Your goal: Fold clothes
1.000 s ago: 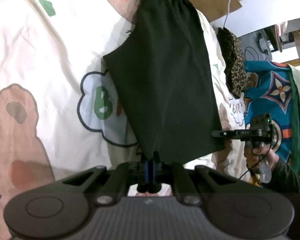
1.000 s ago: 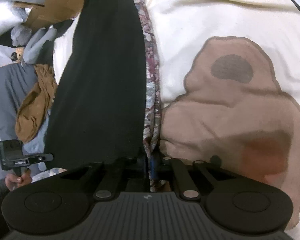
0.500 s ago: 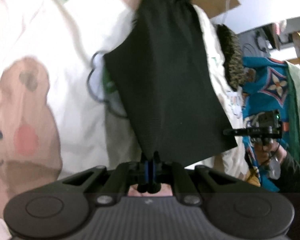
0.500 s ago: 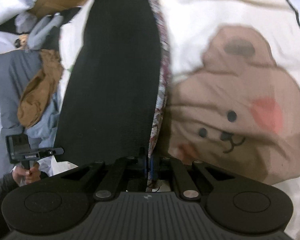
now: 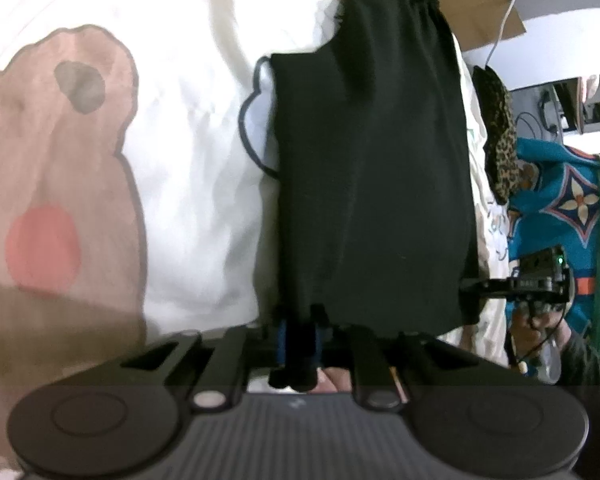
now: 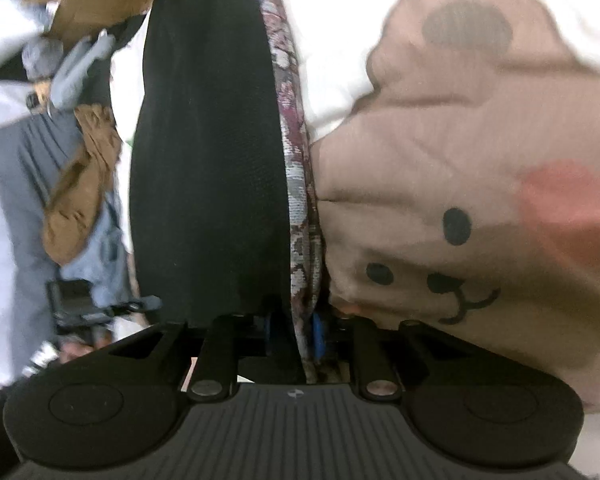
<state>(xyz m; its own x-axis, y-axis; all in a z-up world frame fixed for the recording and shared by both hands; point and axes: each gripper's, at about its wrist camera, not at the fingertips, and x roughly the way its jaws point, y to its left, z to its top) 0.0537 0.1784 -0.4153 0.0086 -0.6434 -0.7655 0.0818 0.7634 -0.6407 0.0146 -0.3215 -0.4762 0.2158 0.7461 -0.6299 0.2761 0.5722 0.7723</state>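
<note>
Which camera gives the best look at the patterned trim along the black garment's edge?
The right wrist view: the patterned trim runs beside the black garment down to the right gripper. The left wrist view shows only black fabric, no trim.

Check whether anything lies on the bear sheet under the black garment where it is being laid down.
Nothing visible does: the black garment hangs from both opening tools over bare bear sheet; the leopard cloth lies beside it.
</note>
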